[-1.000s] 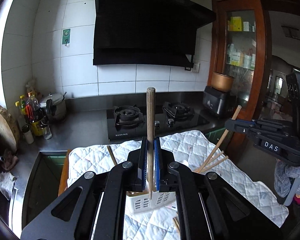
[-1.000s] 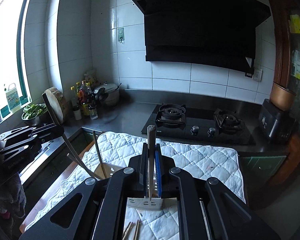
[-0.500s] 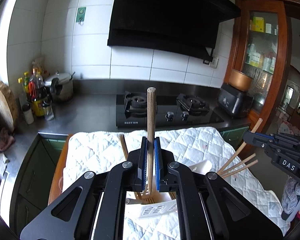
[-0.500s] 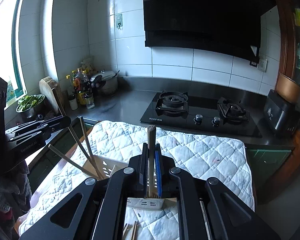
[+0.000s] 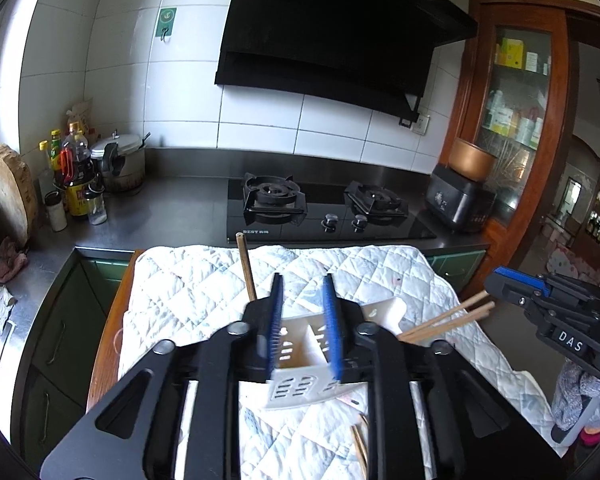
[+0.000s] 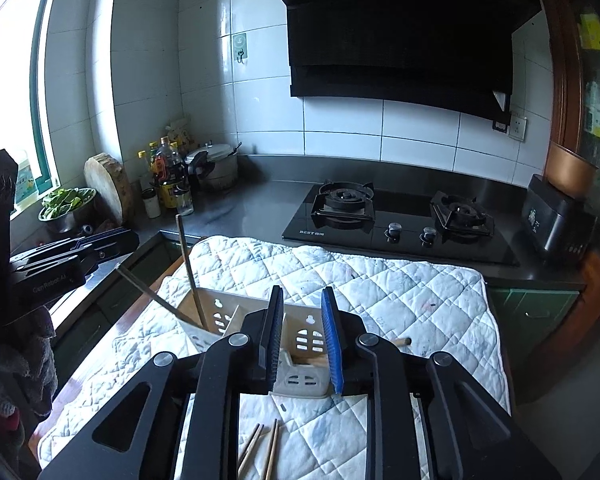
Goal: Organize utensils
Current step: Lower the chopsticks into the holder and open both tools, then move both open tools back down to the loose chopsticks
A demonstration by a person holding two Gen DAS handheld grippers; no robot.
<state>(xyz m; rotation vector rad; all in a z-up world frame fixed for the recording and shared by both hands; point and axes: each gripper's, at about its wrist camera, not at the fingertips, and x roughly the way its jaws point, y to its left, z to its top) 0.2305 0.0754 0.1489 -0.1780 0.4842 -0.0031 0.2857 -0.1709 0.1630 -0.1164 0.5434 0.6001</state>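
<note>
Now both grippers stand partly open over the white utensil caddy (image 6: pixel 236 316) on the quilted mat (image 6: pixel 380 280) — the left gripper (image 5: pixel 302 328) and right gripper (image 6: pixel 302 340) have just been opening, nothing between the jaws. Chopsticks (image 6: pixel 188 264) already lean inside the caddy; loose chopsticks (image 6: pixel 260 448) lie on the mat just before it. Best, I judge, to lift clear straight up — no nudging the caddy — then fetch the loose ones.

A white slotted plastic utensil holder (image 6: pixel 236 318) with compartments stands on the quilted cloth. Thin wooden chopsticks (image 6: pixel 188 272) lean out of its left compartment, tilted left and far; others (image 5: pixel 448 318) angle out of its right side. A few loose chopsticks (image 6: pixel 260 450) lie flat on the near cloth.
</note>
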